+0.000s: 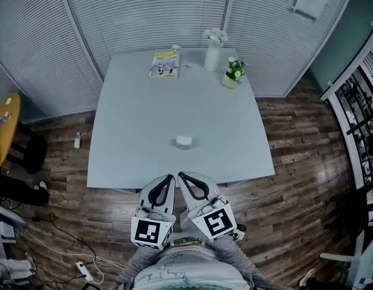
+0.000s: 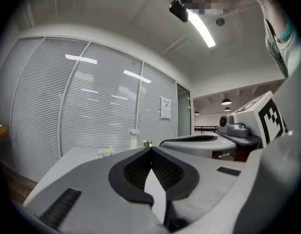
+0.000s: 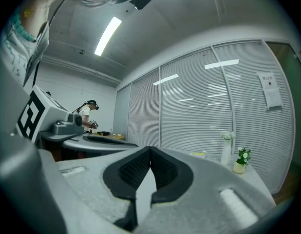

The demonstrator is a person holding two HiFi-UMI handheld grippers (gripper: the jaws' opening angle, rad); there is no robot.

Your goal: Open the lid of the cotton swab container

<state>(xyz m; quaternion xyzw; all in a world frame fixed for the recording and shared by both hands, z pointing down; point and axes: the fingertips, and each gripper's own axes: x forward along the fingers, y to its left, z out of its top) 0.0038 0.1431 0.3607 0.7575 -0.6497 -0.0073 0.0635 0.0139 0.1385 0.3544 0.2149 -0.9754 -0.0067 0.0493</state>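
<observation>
Left side: the grey plastic left gripper [image 1: 169,177], with a marker cube at its rear, is held close to the person's body. Its 2 black-padded jaws are clenched together with nothing between them.
Right side: the grey plastic right gripper [image 1: 181,174] lies just beside it, with the tips of the 2 tools nearly touching. Its 2 jaws are likewise pressed closed and empty.
Gripper tips: both point away from the person, at the near edge of the pale grey square table [image 1: 126,162] as seen in the head view.
Task item: the small white round cotton swab container [image 1: 184,141] sits on the table beyond both tips. It is straight ahead of them, apart from them and touched by neither. It is too small to tell how its lid stands.
Position on table: the container is in the near half, about midway between the left and right edges.
Far edge: a yellow-green printed booklet [image 1: 165,63], a tall white vase of white flowers [image 1: 212,54] and a small cream pot of green leaves [image 1: 232,74] stand well apart from the container.
Beyond: white slatted blinds [image 1: 144,17] run behind the table, and a brown wood-plank floor [image 1: 295,162] lies around it.
</observation>
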